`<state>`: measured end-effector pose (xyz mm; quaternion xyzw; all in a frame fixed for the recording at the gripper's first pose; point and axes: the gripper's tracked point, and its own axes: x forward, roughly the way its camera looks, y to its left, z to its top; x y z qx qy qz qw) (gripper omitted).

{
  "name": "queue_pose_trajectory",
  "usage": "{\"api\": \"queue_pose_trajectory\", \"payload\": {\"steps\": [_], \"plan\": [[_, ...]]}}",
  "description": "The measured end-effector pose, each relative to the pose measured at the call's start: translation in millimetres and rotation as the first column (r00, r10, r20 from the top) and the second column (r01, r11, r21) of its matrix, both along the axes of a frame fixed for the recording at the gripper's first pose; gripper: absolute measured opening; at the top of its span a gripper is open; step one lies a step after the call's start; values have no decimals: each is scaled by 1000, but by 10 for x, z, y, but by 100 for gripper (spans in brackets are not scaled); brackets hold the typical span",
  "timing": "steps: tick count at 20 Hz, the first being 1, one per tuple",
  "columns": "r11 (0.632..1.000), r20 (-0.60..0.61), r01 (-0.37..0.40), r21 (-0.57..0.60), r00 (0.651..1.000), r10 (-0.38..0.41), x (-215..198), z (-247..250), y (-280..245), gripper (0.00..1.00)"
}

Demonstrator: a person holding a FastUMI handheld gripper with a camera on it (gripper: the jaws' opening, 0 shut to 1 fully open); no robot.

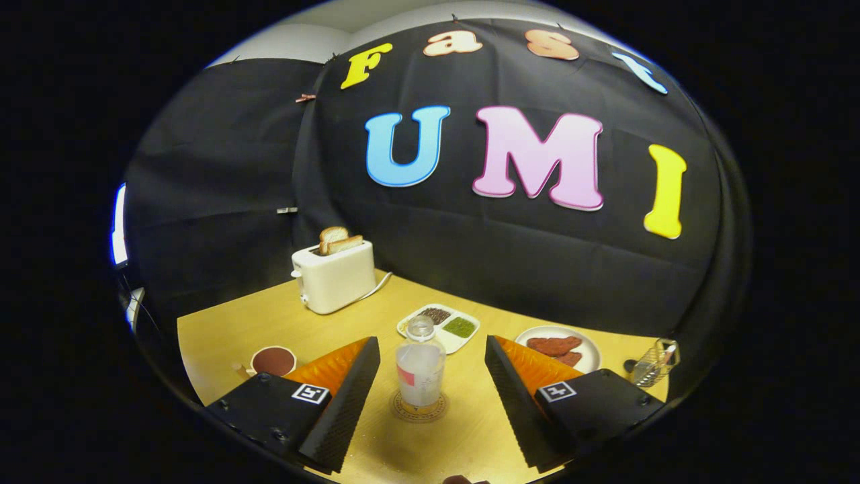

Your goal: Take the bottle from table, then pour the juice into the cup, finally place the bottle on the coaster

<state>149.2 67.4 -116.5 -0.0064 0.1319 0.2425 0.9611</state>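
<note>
- Clear plastic bottle, uncapped, nearly empty, stands upright on a round patterned coaster on the yellowish wood-grain table.
- Bottle carries a white label with a red patch; the writing is too small to read. Ring of print on the coaster is also illegible.
- Gripper is level and faces the bottle with its fingers spread wide. The bottle sits between them, a clear gap on each side, no contact.
- Finger pads are ribbed wedges; each finger base carries a square black-and-white marker tag.
- Round cup of dark reddish juice sits just beyond the left finger.
- White boxy toaster with two bread slices sits farther back by the booth wall.
- White two-part tray holds dark and green contents behind the bottle.
- White round plate of brown patties lies beyond the right finger; wire basket is at the table's right corner.
</note>
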Motion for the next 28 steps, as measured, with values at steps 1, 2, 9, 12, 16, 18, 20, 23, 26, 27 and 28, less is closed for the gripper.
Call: {"api": "queue_pose_trajectory", "payload": {"steps": [1, 2, 9, 12, 16, 18, 20, 23, 26, 27, 28], "plan": [[1000, -1, 29, 12, 1000, -29, -66, 137, -120, 97], [998, 1, 61, 24, 998, -61, -132, 280, -223, 98], [923, 102, 375, 83, 918, -382, -645, 1237, -1301, 97], [856, 115, 511, 78, 848, -517, -1054, 1327, -1722, 97], [789, 147, 614, 28, 778, -611, -1696, 1314, -1882, 98], [780, 137, 626, -1, 772, -620, -1830, 1297, -1842, 98], [758, 142, 652, 23, 748, -648, -1861, 1387, -1761, 98], [762, 200, 647, 33, 743, -639, -1834, 1518, -1548, 97], [796, 219, 604, 42, 771, -598, -1774, 1620, -1277, 97], [804, 225, 593, 42, 778, -586, -1758, 1647, -1215, 97], [810, 230, 585, 40, 784, -577, -1744, 1662, -1172, 97]]}}
